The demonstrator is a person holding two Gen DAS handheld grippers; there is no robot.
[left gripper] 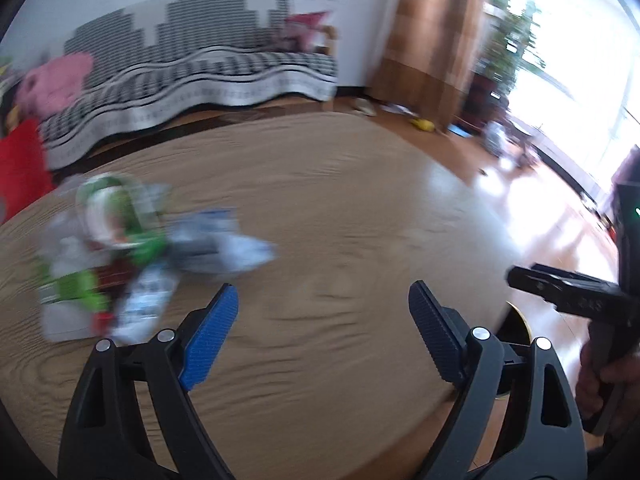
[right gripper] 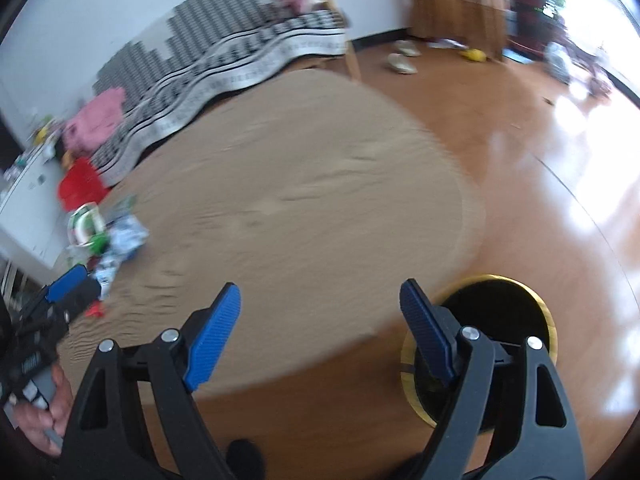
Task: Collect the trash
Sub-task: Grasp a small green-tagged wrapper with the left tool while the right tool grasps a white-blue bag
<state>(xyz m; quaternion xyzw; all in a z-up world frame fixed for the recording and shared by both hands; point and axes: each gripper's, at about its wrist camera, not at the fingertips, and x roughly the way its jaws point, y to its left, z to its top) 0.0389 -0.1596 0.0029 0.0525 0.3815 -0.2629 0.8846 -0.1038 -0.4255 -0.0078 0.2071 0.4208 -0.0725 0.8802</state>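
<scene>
green and white wrappers (left gripper: 116, 256) sit in a messy pile on the far left side of the round wooden table (left gripper: 320, 208). you can see crumpled see-through plastic, a blue and white packet and a bit of red in the pile, but it is too blurry to name each piece. the rest of the table top looks bare, so this pile is what is left for you to pick up.

down on the floor, just beside the table's near edge, stands a black bin with a gold rim (right gripper: 492, 344). you cannot see inside it, so you cannot tell how much trash is in there already.

your left gripper (left gripper: 323, 320) hangs over the table near the pile, its blue pads wide apart, with nothing between them. your right gripper (right gripper: 320, 316) is over the table edge, next to the bin. its jaws are wide apart too, and they hold nothing.

my guess is you go for the pile next.
</scene>
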